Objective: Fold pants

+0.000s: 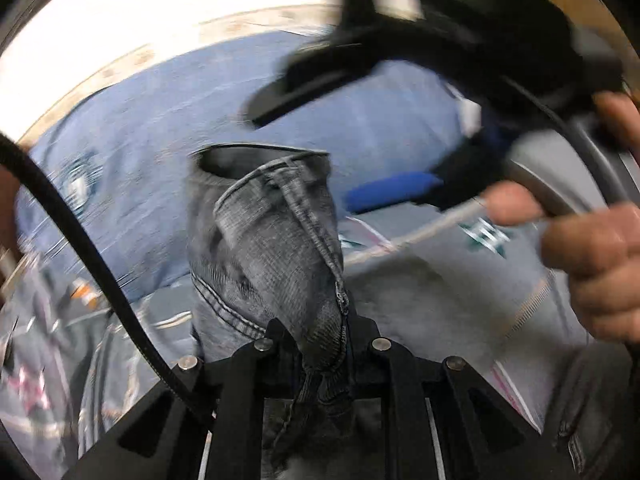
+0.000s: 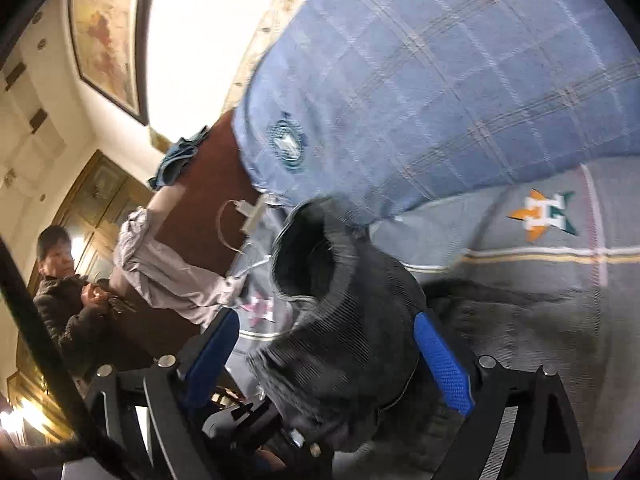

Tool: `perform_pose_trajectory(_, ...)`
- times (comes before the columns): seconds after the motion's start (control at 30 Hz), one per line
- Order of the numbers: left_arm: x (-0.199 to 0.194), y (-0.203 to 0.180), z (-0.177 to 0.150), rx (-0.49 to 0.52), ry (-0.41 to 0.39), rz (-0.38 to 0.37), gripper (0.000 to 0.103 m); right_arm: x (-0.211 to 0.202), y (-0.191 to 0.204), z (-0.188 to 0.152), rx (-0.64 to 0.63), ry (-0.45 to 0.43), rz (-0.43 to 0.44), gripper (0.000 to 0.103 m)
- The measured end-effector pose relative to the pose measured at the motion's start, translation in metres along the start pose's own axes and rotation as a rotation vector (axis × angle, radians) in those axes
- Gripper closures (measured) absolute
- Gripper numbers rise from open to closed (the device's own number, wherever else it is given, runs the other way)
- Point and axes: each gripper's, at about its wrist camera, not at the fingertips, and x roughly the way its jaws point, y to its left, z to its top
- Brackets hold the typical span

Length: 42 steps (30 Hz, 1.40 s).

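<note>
The pants (image 1: 272, 248), grey denim, hang lifted above a bed (image 2: 540, 280). The left gripper (image 1: 324, 344) pinches a bunched seam. The right gripper (image 2: 332, 344) stands spread, a leg opening between its blue pads (image 2: 440, 356), not clamped. Judged step: raising and gathering a leg before laying flat. Next: close the right, draw the fabric taut. A pillow (image 2: 440, 80) crowds the far side; nearer bedding offers room.
</note>
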Motion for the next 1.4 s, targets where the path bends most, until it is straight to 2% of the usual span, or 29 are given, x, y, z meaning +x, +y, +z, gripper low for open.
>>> perform_pose_trajectory(0.13, 0.012, -0.039, -0.008, 0.120, 0.049, -0.043, 0.087, -0.009, -0.030, -0.004, 0.067, 0.001, -0.068, 0.012)
perform_pose_trajectory(0.2, 0.018, -0.049, -0.009, 0.140, 0.067, -0.042, 0.087, 0.000, -0.048, -0.005, 0.081, 0.047, -0.207, 0.012)
perform_pose_trajectory(0.23, 0.020, -0.050, -0.010, 0.142, 0.071, -0.043, 0.087, 0.002, -0.056, -0.006, 0.086, 0.062, -0.237, 0.019)
perform_pose_trajectory(0.27, 0.020, -0.052, -0.008, 0.141, 0.078, -0.041, 0.087, 0.005, -0.061, -0.007, 0.099, 0.079, -0.241, 0.050)
perform_pose_trajectory(0.33, 0.017, -0.050, -0.004, 0.143, 0.083, -0.046, 0.087, 0.008, -0.067, -0.009, 0.121, 0.115, -0.255, 0.082)
perform_pose_trajectory(0.37, 0.013, -0.052, -0.002, 0.145, 0.077, -0.059, 0.087, 0.004, -0.065, -0.009, 0.107, 0.106, -0.265, 0.087)
perform_pose_trajectory(0.43, 0.003, -0.048, 0.005, 0.142, 0.064, -0.104, 0.087, -0.010, -0.054, -0.010, 0.074, 0.077, -0.279, 0.088)
perform_pose_trajectory(0.53, 0.001, -0.052, 0.008, 0.153, 0.075, -0.207, 0.086, -0.033, -0.048, -0.015, 0.028, 0.061, -0.320, 0.088)
perform_pose_trajectory(0.6, 0.021, -0.066, -0.004, 0.221, 0.167, -0.284, 0.069, -0.031, -0.063, -0.021, 0.030, 0.118, -0.356, 0.088)
perform_pose_trajectory(0.63, 0.037, -0.075, -0.017, 0.265, 0.249, -0.327, 0.059, -0.022, -0.081, -0.026, 0.063, 0.172, -0.368, 0.085)
perform_pose_trajectory(0.7, 0.050, -0.080, -0.037, 0.283, 0.332, -0.338, 0.057, -0.004, -0.117, -0.035, 0.142, 0.268, -0.440, 0.076)
perform_pose_trajectory(0.73, 0.042, -0.079, -0.042, 0.282, 0.303, -0.342, 0.057, 0.001, -0.130, -0.038, 0.183, 0.299, -0.455, 0.071)
perform_pose_trajectory(0.77, 0.033, -0.076, -0.043, 0.267, 0.271, -0.357, 0.051, -0.003, -0.134, -0.038, 0.213, 0.288, -0.426, 0.071)
perform_pose_trajectory(0.8, 0.025, -0.067, -0.042, 0.230, 0.251, -0.385, 0.047, -0.008, -0.132, -0.036, 0.214, 0.265, -0.408, 0.070)
perform_pose_trajectory(0.83, 0.015, -0.054, -0.040, 0.156, 0.236, -0.431, 0.042, -0.014, -0.126, -0.032, 0.192, 0.228, -0.401, 0.062)
perform_pose_trajectory(0.87, 0.008, -0.041, -0.040, 0.085, 0.223, -0.455, 0.041, -0.019, -0.120, -0.029, 0.167, 0.198, -0.413, 0.045)
perform_pose_trajectory(0.93, -0.001, -0.013, -0.038, -0.036, 0.201, -0.462, 0.041, -0.025, -0.109, -0.025, 0.122, 0.148, -0.448, 0.027)
perform_pose_trajectory(1.1, -0.004, 0.056, -0.045, -0.334, 0.202, -0.419, 0.035, -0.046, -0.093, -0.029, 0.154, 0.020, -0.499, 0.027)
perform_pose_trajectory(1.2, 0.009, 0.089, -0.051, -0.485, 0.280, -0.345, 0.034, -0.064, -0.072, -0.043, 0.180, -0.091, -0.572, 0.024)
perform_pose_trajectory(1.27, 0.021, 0.102, -0.055, -0.545, 0.341, -0.320, 0.034, -0.061, -0.068, -0.057, 0.174, -0.079, -0.611, 0.021)
perform_pose_trajectory(1.33, 0.045, 0.109, -0.063, -0.574, 0.412, -0.372, 0.034, -0.050, -0.075, -0.071, 0.195, -0.034, -0.661, 0.021)
perform_pose_trajectory(1.4, 0.063, 0.115, -0.079, -0.654, 0.406, -0.415, 0.034, -0.031, -0.095, -0.082, 0.238, 0.055, -0.672, 0.021)
